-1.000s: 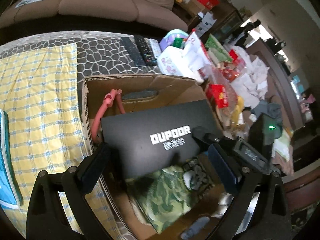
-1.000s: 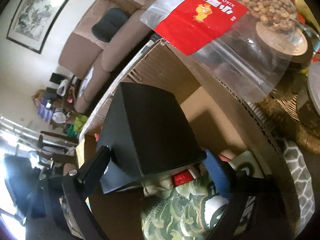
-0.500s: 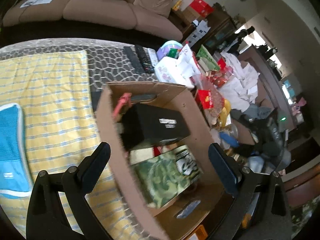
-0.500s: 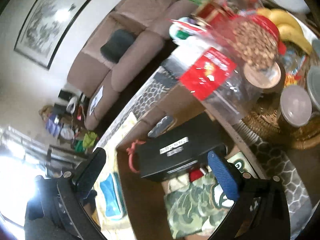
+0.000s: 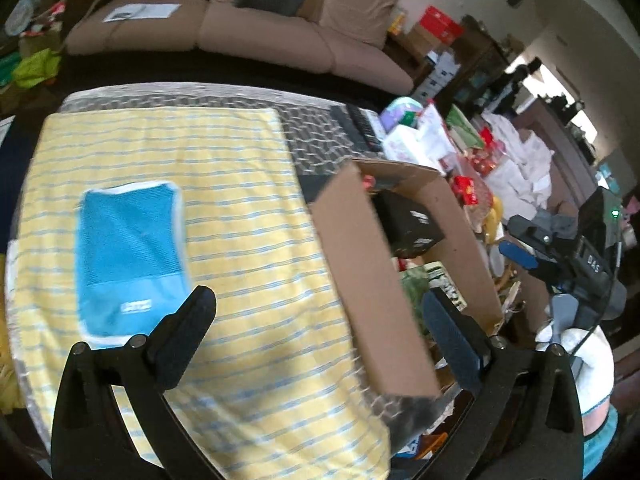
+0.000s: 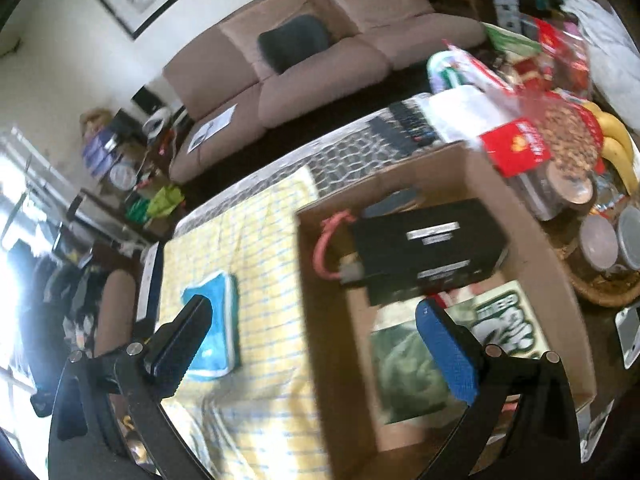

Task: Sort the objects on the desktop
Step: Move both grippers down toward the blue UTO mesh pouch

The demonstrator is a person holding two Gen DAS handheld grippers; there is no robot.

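A cardboard box [image 5: 364, 264] [image 6: 328, 320] stands on the table to the right of a yellow striped cloth [image 5: 224, 208] [image 6: 256, 248]. Inside lie a black box [image 6: 428, 248] [image 5: 408, 220], a green camouflage packet [image 6: 416, 364] [image 5: 416, 288] and a pink cord [image 6: 324, 248]. A blue pouch [image 5: 128, 256] [image 6: 220, 320] lies on the cloth. My left gripper [image 5: 320, 332] is open and empty above the cloth and the box's left wall. My right gripper [image 6: 312, 344] is open and empty above the box; it shows in the left wrist view [image 5: 560, 256].
Snack bags [image 6: 536, 136], bananas [image 6: 616, 144], lidded jars [image 6: 600, 240] and a woven tray crowd the table right of the box. Remote controls [image 6: 404, 124] [image 5: 356, 128] lie behind it. A phone [image 6: 630, 332] lies at the right edge. A brown sofa [image 5: 240, 28] stands beyond.
Both grippers have pulled back and up from the box, the left swinging left over the cloth. The black box, held between them a second ago, now rests inside the box.
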